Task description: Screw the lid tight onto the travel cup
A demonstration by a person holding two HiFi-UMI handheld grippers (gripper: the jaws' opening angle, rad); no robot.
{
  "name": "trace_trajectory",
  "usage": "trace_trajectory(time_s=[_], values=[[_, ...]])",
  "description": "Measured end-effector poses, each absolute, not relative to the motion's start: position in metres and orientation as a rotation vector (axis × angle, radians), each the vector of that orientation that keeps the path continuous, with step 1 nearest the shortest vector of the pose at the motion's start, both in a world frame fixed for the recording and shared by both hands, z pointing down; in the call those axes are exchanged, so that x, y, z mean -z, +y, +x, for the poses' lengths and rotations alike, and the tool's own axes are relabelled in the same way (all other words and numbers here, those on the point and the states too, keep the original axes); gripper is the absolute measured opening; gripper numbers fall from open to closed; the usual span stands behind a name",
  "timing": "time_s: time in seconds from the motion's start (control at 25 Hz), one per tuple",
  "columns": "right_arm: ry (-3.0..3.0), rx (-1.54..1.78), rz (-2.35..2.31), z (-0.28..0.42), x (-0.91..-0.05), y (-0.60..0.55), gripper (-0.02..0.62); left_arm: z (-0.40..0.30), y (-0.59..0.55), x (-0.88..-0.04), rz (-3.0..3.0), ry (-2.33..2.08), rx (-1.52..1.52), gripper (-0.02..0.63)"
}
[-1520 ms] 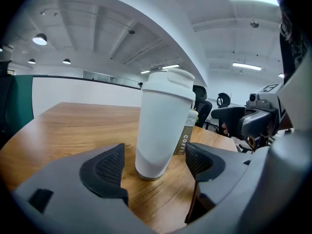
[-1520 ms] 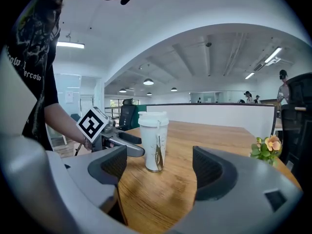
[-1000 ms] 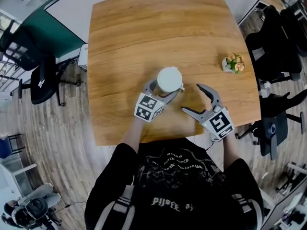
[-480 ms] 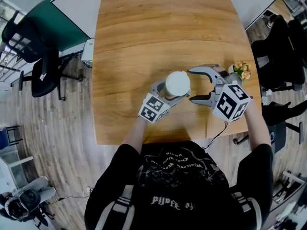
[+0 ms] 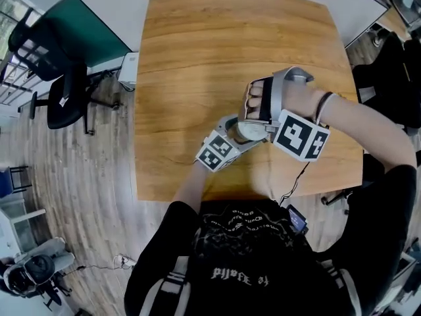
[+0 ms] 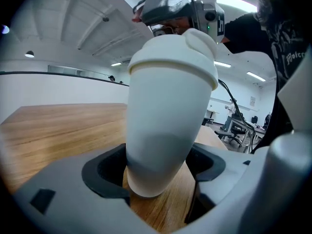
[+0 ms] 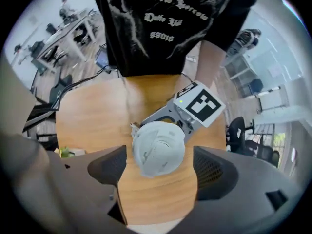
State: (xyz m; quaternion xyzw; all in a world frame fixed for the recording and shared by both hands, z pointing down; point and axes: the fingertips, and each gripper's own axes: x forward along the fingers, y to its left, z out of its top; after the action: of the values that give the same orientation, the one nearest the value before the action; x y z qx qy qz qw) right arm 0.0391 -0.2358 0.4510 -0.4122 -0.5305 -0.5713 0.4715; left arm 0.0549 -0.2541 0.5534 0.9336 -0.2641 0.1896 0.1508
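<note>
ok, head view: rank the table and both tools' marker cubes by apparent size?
1. table
2. right tool's marker cube
3. left tool's marker cube, only slightly smaller; the right one sits nearer the camera, so their true sizes may match.

probably an office or lab, wooden table [image 5: 197, 58], swivel chairs [image 5: 62, 104], plank floor [image 5: 66, 176], ceiling strip lights [image 6: 255, 76]

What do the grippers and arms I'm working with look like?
The left gripper and right gripper are grey plastic with black pads. Each carries a white cube with black square markers. A thin cable runs from the right one. The person wears a black printed T-shirt and a dark wristband.
</note>
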Motion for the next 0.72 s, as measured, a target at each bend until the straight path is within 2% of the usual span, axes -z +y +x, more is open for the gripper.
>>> trace_trajectory(time_s=[0.12,0.2,0.32,0.72], values=[[-1.192,1.428,-1.128,0.041,-0.465,-0.232,0.423,0.055,-0.254,-0.555,2.681,-0.752,-0.546,0.403],[-1.227,1.358,-1.141,0.039,-0.468,-0.227,0.379,0.054,-0.253,-0.555,2.682,-0.745,-0.548,0.403],[-1.322,1.223,-1.086,0.033,-0.466,-0.226,0.376,0.051,-0.253,-0.554,2.681,-0.746,-0.546,0.403],[-1.801,0.575,-0.625,0.018,-0.461,-0.234,0.374,0.05,-0.254,-0.555,2.653,-0.776,-0.546,0.403]])
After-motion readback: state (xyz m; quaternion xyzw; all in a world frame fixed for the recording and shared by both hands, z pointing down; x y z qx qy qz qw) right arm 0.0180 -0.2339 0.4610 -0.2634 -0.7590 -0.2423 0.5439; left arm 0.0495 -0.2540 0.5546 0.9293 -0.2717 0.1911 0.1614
